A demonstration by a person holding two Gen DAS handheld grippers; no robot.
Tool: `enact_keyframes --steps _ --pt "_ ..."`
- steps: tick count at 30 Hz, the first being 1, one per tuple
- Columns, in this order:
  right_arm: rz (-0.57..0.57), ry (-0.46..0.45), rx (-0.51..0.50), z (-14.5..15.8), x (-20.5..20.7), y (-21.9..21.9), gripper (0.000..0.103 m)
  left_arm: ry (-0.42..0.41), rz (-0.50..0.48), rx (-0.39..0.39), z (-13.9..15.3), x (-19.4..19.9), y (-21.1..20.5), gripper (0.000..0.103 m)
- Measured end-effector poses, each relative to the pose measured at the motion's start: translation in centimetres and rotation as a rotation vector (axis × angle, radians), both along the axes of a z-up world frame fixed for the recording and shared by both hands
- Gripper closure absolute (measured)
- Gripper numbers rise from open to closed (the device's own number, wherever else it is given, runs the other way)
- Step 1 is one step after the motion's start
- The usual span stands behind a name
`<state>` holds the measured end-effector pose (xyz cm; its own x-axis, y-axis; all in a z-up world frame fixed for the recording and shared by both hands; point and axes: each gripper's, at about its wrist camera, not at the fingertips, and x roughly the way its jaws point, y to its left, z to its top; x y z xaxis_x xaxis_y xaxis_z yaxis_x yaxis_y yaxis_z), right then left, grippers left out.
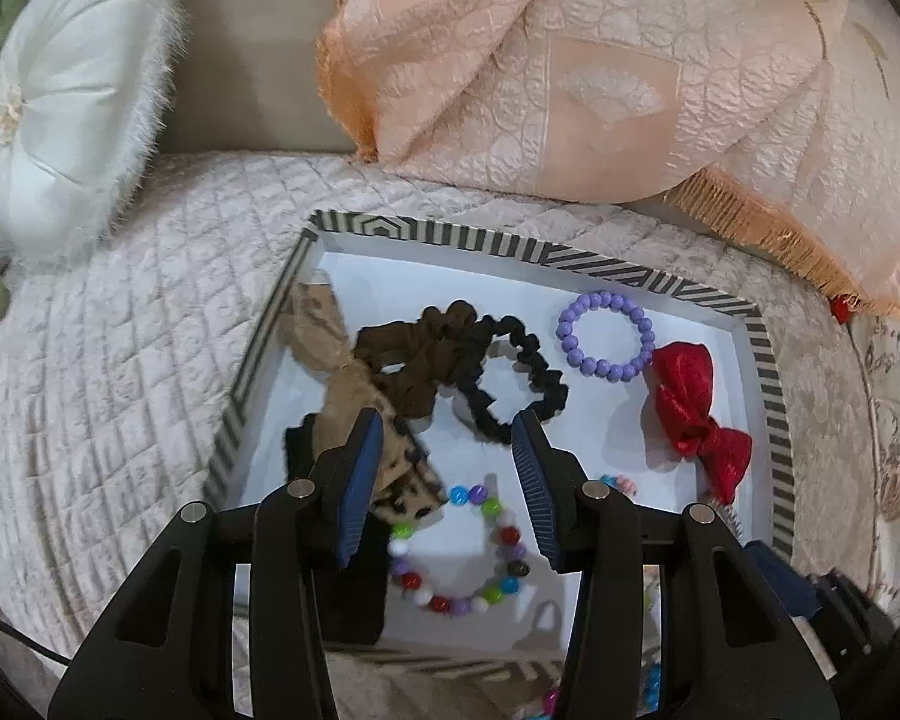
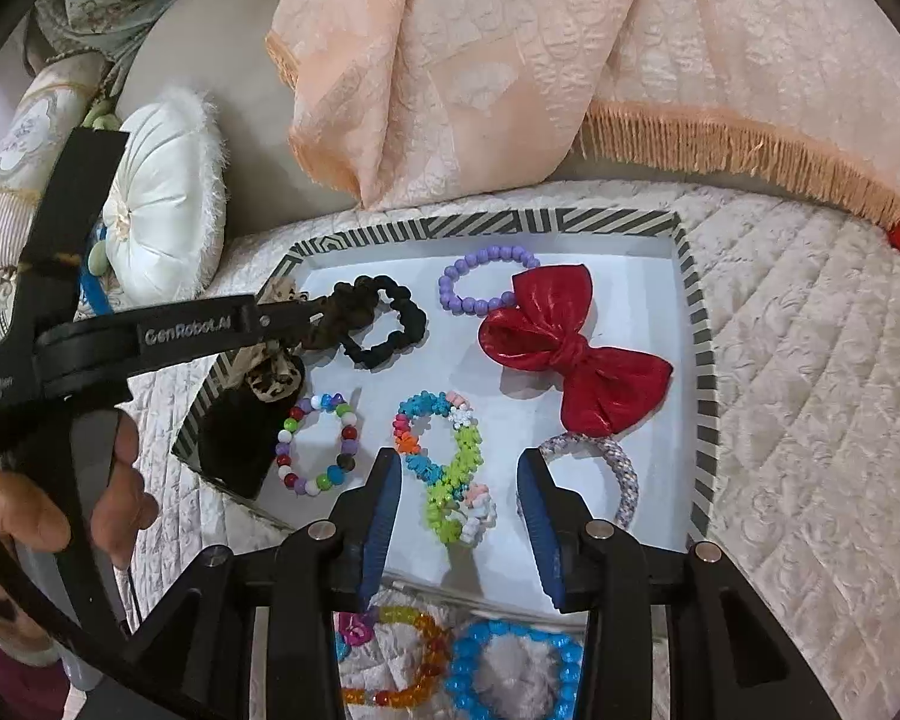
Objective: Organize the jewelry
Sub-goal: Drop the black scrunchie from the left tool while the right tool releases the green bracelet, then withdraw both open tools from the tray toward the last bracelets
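Jewelry mostly gathered in striped tray (image 2: 699, 324) on bed; both grippers, left gripper (image 1: 447, 474) and right gripper (image 2: 459, 513), wide open, empty; next: orange bracelet (image 2: 417, 660) and blue bracelet (image 2: 513, 669), near, outside tray.

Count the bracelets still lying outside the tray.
2 for certain, both on the quilt near the tray's front edge: an orange bracelet and a blue bracelet. The right gripper may hide others.

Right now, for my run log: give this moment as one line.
left gripper: open, over scrunchies | right gripper: open, over bead bracelets | tray: holds bow | outside tray: blue bracelet
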<state>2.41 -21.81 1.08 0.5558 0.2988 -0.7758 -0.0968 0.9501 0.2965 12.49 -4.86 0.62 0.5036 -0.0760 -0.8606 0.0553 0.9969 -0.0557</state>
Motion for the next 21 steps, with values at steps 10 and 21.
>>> enact_keyframes --steps 10,21 --pt "0.005 -0.018 -0.012 1.4 -2.8 0.5 0.064 -0.071 -0.003 0.054 1.6 -4.7 0.2 0.059" --pt "0.009 -0.039 -0.022 2.5 -6.1 0.9 0.062 -0.118 -0.005 0.076 2.7 -9.5 0.6 0.059"
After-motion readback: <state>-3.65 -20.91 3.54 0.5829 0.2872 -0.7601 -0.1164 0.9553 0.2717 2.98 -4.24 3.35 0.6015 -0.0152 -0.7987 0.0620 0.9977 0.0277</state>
